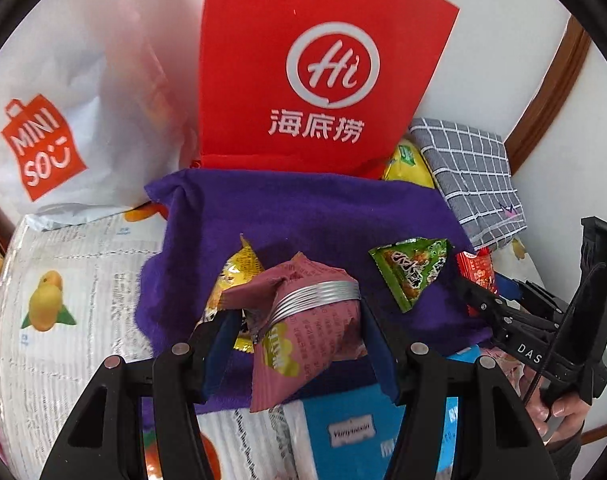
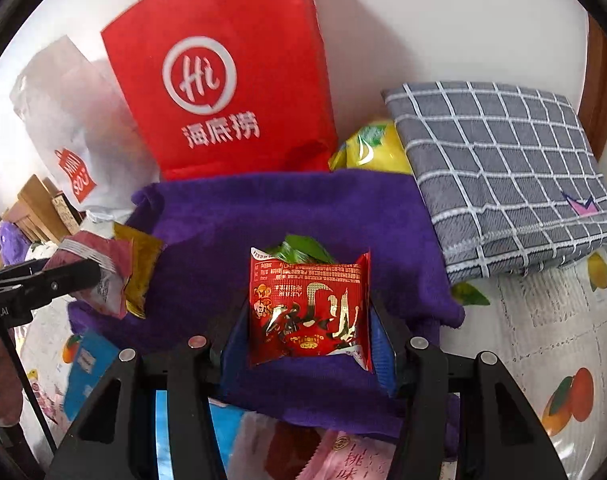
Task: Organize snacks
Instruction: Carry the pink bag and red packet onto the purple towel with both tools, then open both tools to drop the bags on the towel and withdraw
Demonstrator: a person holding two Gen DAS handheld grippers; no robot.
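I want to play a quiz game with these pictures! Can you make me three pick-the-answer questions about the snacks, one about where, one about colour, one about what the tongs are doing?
1. Where does the grey checked cloth lie?
A. right of the purple towel
B. inside the red bag
C. under the white bag

2. What colour is the towel under the snacks?
A. green
B. purple
C. orange

3. What are the right tongs doing?
A. hanging open with nothing
B. gripping a red snack packet
C. holding a spoon

Answers:
1 A, the cloth sits at the towel's right edge, beside the red bag.
2 B, the towel is deep purple in both views.
3 B, the red snack packet sits squeezed between the fingers; the left tongs hold a maroon snack packet.
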